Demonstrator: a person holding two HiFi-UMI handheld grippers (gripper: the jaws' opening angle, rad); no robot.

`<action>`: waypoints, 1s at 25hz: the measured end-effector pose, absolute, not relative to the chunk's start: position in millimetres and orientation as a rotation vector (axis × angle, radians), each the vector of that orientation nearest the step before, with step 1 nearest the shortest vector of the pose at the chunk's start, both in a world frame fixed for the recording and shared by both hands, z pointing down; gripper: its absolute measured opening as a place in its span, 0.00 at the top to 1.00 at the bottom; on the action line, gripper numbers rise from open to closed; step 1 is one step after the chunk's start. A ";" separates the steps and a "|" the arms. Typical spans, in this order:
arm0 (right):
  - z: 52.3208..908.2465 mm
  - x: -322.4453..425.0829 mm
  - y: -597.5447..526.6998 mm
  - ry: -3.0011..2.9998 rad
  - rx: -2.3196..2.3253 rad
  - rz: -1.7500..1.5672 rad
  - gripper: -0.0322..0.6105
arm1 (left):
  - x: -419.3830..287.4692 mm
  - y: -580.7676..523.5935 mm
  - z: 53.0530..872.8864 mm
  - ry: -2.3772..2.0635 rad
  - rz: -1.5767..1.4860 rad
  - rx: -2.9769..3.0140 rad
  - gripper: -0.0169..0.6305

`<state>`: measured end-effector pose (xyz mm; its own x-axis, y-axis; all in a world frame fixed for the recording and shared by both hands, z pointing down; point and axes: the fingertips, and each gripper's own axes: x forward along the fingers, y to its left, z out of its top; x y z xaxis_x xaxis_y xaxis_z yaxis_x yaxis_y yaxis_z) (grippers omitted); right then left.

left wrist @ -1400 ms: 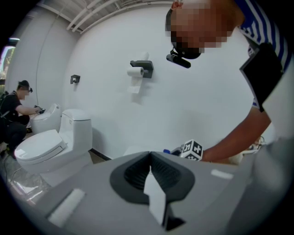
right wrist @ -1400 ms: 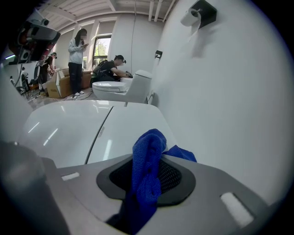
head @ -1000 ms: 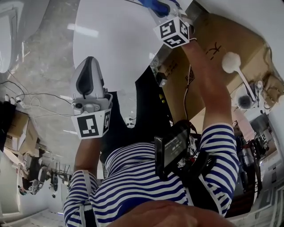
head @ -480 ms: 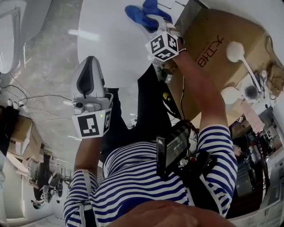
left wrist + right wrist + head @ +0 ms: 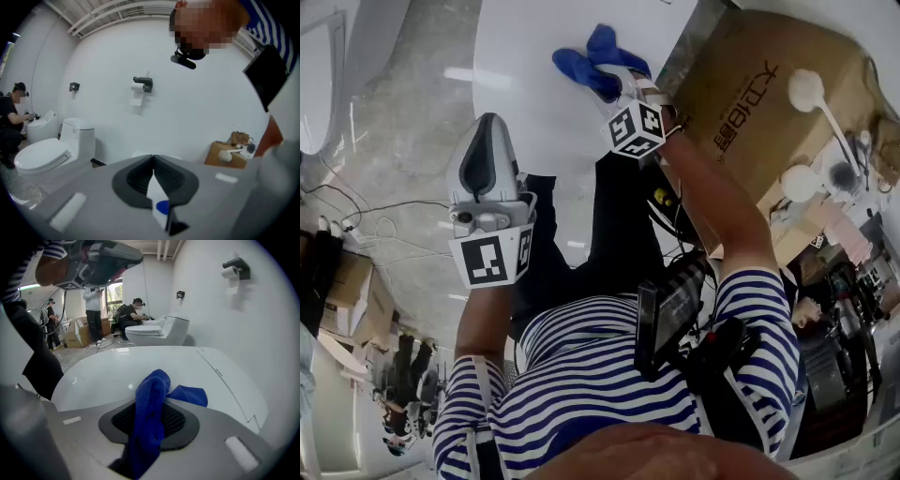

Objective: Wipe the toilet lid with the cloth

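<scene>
The white toilet lid (image 5: 534, 56) fills the top middle of the head view. On it rests a blue cloth (image 5: 595, 61), and my right gripper (image 5: 617, 86) is shut on that cloth. In the right gripper view the cloth (image 5: 152, 399) hangs bunched between the jaws, one corner spread on the glossy lid (image 5: 140, 364). My left gripper (image 5: 485, 131) is held to the left of the lid, apart from it. In the left gripper view it (image 5: 152, 161) is shut with nothing between its pads and points at a white wall.
A cardboard box (image 5: 750, 84) stands right of the toilet with a white brush (image 5: 806, 91) beside it. Cables (image 5: 347, 211) lie on the grey floor at left. More toilets (image 5: 157, 331) and people (image 5: 133, 310) are farther off. A paper holder (image 5: 142, 84) hangs on the wall.
My right gripper has drawn the cloth across the lid toward the person, so the whole cloth now shows in the head view. The left gripper has barely moved.
</scene>
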<state>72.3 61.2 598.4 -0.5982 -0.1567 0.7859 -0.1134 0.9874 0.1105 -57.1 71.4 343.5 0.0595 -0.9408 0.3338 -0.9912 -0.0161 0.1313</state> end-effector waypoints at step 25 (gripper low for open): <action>606.5 60.4 309.5 -2.234 -0.097 0.073 0.77 | -62.3 122.6 339.2 -1.888 0.200 2.114 0.97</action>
<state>60.4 309.5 606.5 -0.6153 0.0955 0.7825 0.0446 0.9953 -0.0865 -62.3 122.6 339.2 0.1274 -0.9458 0.2987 -0.9874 -0.0923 0.1286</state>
